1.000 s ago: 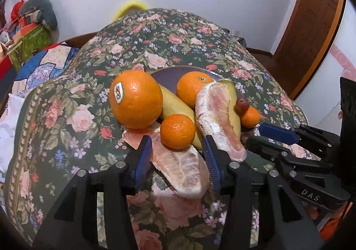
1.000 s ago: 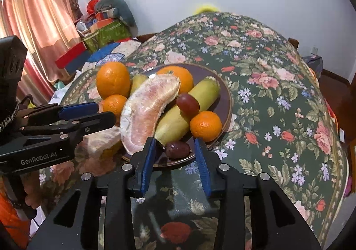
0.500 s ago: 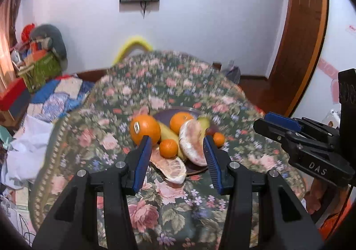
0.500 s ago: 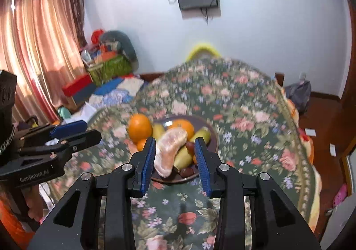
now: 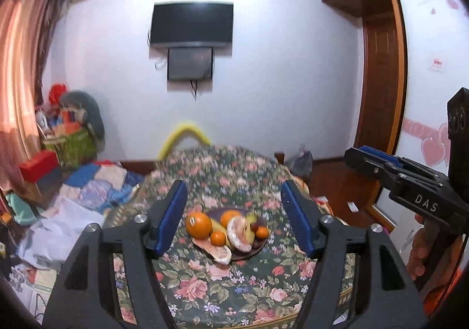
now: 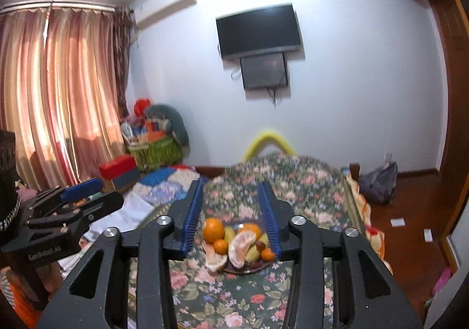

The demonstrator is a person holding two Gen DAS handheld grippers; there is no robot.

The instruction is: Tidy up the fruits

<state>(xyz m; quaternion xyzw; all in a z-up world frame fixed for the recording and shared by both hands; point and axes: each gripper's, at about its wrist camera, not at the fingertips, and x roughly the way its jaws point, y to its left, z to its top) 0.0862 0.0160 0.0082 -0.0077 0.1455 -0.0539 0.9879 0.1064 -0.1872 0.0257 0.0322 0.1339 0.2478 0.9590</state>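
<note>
A dark plate (image 5: 258, 248) of fruit sits on the floral tablecloth (image 5: 205, 293). On it are a large orange (image 5: 198, 224), small oranges, bananas, dark round fruits and peeled pomelo pieces (image 5: 238, 234); one pomelo piece (image 5: 218, 252) hangs over the plate's near edge. The pile also shows in the right wrist view (image 6: 239, 244). My left gripper (image 5: 236, 223) is open and empty, held high and well back from the plate. My right gripper (image 6: 231, 223) is open and empty, also far back. Each gripper shows in the other's view, the right gripper (image 5: 381, 165) and the left gripper (image 6: 76, 200).
A quilt and clothes (image 5: 88, 191) lie left of the table, with a green box and red box (image 6: 152, 153) by the curtain. A TV (image 5: 192, 22) hangs on the far wall. A wooden door (image 5: 381, 88) and bare floor are at right.
Both grippers have pulled far up and back from the plate; the fruit has gone from filling the views to small in the distance. Both stay open and empty.
</note>
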